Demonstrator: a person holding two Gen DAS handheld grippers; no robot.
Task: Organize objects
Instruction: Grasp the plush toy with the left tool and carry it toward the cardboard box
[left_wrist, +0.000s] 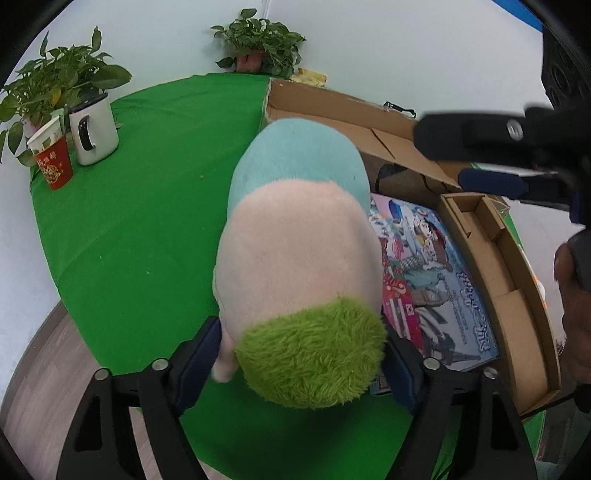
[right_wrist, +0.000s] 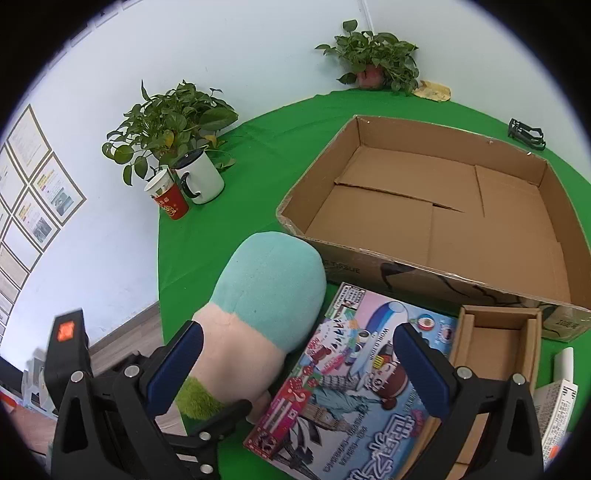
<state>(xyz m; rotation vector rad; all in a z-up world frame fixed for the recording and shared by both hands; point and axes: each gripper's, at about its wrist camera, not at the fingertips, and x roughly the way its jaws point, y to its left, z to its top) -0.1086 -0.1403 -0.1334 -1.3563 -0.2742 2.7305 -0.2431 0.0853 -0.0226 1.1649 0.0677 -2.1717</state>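
Carton (right_wrist: 436, 218) sits empty on green cloth. Plush (left_wrist: 299, 258) lies just beside its near wall, touching game box (right_wrist: 354, 376). Left gripper (left_wrist: 303, 365) pinches plush's green end; soft, light, squashy, so grip deep. Right gripper (right_wrist: 299, 363) hangs spread wide over game box.

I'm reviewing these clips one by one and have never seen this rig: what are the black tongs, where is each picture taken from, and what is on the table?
No robot here: a person holds hand-operated tongs in each hand, each with a fisheye camera looking along its fingers. In the left-hand view, the left tongs are closed around the green furry end of a teal, pink and green plush toy. In the right-hand view, the right tongs stand open above a colourful illustrated board game box, holding nothing. On the green tablecloth also sit a large open cardboard box, a small cardboard tray, a white mug, a red paper cup and potted plants.
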